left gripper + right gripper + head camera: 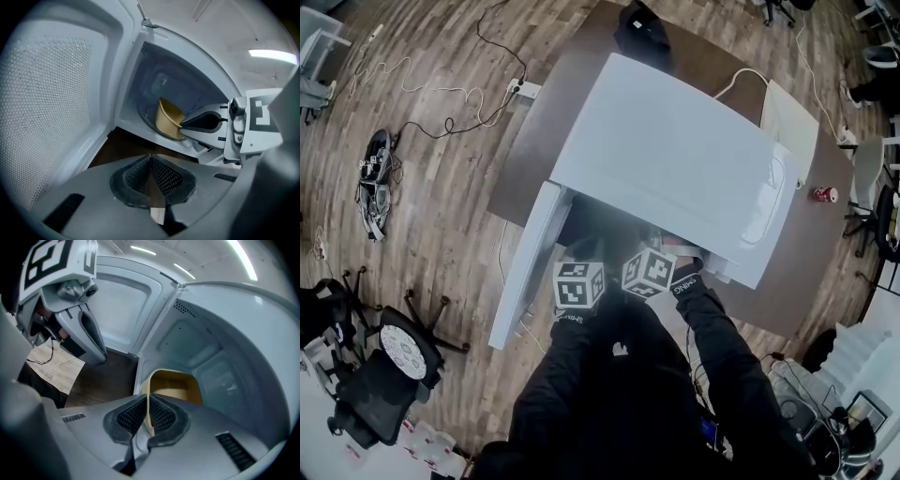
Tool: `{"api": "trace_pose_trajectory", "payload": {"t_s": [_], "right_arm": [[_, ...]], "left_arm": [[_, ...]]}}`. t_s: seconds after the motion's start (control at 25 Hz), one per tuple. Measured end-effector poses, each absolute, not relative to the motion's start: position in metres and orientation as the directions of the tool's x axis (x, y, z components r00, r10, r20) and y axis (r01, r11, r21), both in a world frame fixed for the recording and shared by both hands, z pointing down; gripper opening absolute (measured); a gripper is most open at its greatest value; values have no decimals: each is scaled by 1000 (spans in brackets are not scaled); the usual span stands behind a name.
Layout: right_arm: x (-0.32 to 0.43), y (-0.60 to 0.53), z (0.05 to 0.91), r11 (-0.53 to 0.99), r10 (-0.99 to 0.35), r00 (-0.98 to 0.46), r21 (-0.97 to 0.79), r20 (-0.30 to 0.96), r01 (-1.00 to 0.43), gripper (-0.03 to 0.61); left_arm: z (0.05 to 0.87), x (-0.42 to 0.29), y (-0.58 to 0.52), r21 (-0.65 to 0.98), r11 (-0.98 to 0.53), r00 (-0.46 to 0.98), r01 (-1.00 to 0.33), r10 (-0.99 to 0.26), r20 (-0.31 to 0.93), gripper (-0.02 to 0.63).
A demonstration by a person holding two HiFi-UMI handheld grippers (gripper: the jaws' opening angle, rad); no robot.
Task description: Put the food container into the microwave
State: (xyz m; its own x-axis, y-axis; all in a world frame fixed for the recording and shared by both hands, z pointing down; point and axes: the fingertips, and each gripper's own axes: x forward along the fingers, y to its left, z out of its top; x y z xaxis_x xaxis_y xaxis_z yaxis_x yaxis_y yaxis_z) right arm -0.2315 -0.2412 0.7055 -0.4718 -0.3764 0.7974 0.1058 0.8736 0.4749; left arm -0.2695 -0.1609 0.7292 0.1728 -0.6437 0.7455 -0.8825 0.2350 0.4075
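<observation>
A white microwave (pixel 675 150) stands on a brown table (pixel 534 141), its door (pixel 525 272) swung open to the left. Inside the cavity sits the tan food container (pixel 176 385), also seen in the left gripper view as a tilted tan tub (pixel 168 119). My right gripper (pixel 147 416) reaches into the opening and is shut on the container's near rim; the thin wall runs between its pads. My left gripper (pixel 150 161) hovers just outside the opening, beside the door (pixel 51 103), shut with nothing in it. In the head view both marker cubes (pixel 579 284) (pixel 649 272) hide the jaws.
A red can (pixel 823 194) and a white box (pixel 787 117) lie on the table right of the microwave. A black bag (pixel 639 26) sits behind it. Cables (pixel 441 94) trail over the wooden floor, and an office chair (pixel 389 370) stands at the lower left.
</observation>
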Motion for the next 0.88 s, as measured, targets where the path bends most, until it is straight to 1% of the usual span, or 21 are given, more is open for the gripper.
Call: {"api": "trace_pose_trajectory", "payload": {"t_s": [0.24, 0.48, 0.56, 0.64, 0.72, 0.88], "right_arm": [[-237, -246, 712, 863, -393, -458, 492, 797, 114, 32], [-239, -249, 713, 861, -412, -452, 500, 791, 90, 38], [-238, -248, 713, 861, -418, -454, 502, 787, 78, 102], [-236, -247, 709, 862, -424, -463, 504, 779, 58, 132], [-236, -243, 702, 869, -423, -479, 494, 770, 26, 143], [-234, -231, 685, 888, -413, -517, 458, 749, -46, 143]], "left_arm": [[734, -272, -160, 413, 232, 182, -881, -639, 747, 34], [735, -272, -160, 416, 230, 187, -880, -638, 747, 34], [735, -272, -160, 415, 228, 186, -881, -640, 746, 34], [733, -271, -160, 413, 224, 185, -883, -643, 743, 34], [730, -270, -158, 409, 221, 180, -885, -648, 740, 34], [720, -267, -153, 402, 218, 166, -889, -666, 728, 34]]}}
